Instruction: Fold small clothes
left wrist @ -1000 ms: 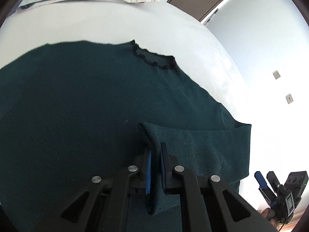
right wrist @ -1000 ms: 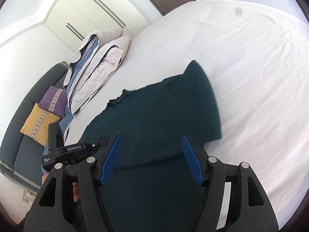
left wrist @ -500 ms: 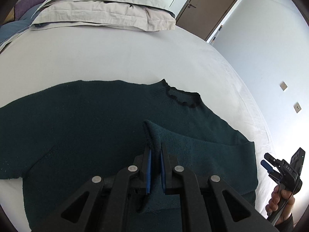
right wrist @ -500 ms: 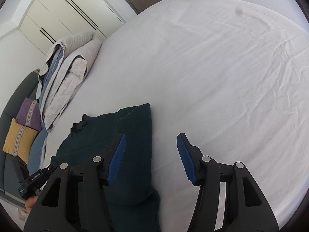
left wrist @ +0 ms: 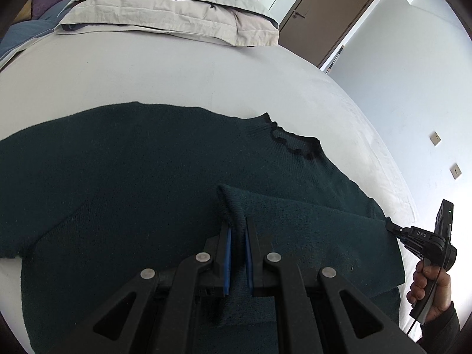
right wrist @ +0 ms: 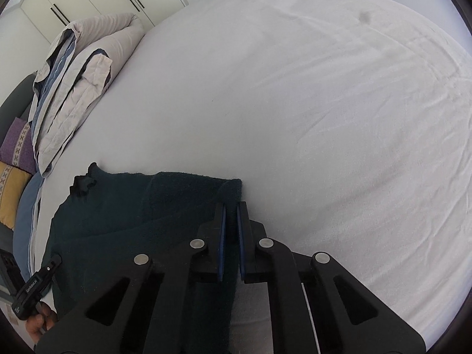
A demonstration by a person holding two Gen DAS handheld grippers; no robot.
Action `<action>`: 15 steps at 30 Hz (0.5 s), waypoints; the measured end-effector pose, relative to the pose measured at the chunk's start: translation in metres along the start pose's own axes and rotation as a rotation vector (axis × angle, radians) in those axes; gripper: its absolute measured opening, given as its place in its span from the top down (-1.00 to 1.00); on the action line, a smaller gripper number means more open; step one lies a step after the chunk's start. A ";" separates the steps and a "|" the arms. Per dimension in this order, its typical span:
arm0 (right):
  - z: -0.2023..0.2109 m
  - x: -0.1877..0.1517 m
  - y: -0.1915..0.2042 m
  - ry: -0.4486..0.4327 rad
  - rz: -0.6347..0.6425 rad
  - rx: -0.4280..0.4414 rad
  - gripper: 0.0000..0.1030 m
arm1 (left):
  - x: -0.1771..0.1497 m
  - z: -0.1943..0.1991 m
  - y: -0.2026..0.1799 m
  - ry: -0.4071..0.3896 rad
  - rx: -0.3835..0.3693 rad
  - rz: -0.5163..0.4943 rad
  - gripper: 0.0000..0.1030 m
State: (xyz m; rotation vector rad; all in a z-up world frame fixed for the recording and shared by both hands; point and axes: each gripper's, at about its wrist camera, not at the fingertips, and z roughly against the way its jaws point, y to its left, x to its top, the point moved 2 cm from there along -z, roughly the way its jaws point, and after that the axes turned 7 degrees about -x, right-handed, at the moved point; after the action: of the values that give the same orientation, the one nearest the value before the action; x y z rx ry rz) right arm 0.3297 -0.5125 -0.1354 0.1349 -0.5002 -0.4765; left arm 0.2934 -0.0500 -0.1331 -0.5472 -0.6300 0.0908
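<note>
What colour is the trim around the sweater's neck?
Black, a frilly edge on the dark green sweater; the neck trim shows best in the left wrist view.

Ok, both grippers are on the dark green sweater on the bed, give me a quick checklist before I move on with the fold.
1. Left gripper shut on the sleeve cuff: ok.
2. Right gripper, jaws just closed, pinching the folded edge of the sweater: ok.
3. Sleeve lying across the sweater's body: ok.
4. Collar flat and uncovered: ok.
5. Bed sheet beyond the sweater free of clutter: ok.
6. Far sleeve laid out straight: cannot tell, it runs out of view.
</note>
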 end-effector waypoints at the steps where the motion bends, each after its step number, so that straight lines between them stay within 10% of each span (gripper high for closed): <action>1: -0.002 0.003 -0.001 0.002 -0.006 0.002 0.91 | -0.003 0.000 0.001 -0.004 -0.001 0.006 0.83; 7: -0.002 0.005 -0.003 0.019 -0.009 0.021 0.86 | -0.008 -0.003 0.002 0.005 0.005 0.002 0.83; 12: 0.046 -0.040 0.014 -0.019 0.049 -0.016 0.03 | -0.006 -0.005 0.003 0.010 0.003 -0.005 0.76; 15: 0.052 -0.072 0.029 0.010 0.129 -0.040 0.08 | -0.008 -0.007 0.003 0.012 0.007 -0.008 0.75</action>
State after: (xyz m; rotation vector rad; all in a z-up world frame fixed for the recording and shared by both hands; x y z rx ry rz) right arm 0.2609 -0.4534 -0.1136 0.0661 -0.4858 -0.3593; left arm 0.2916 -0.0525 -0.1434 -0.5383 -0.6203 0.0822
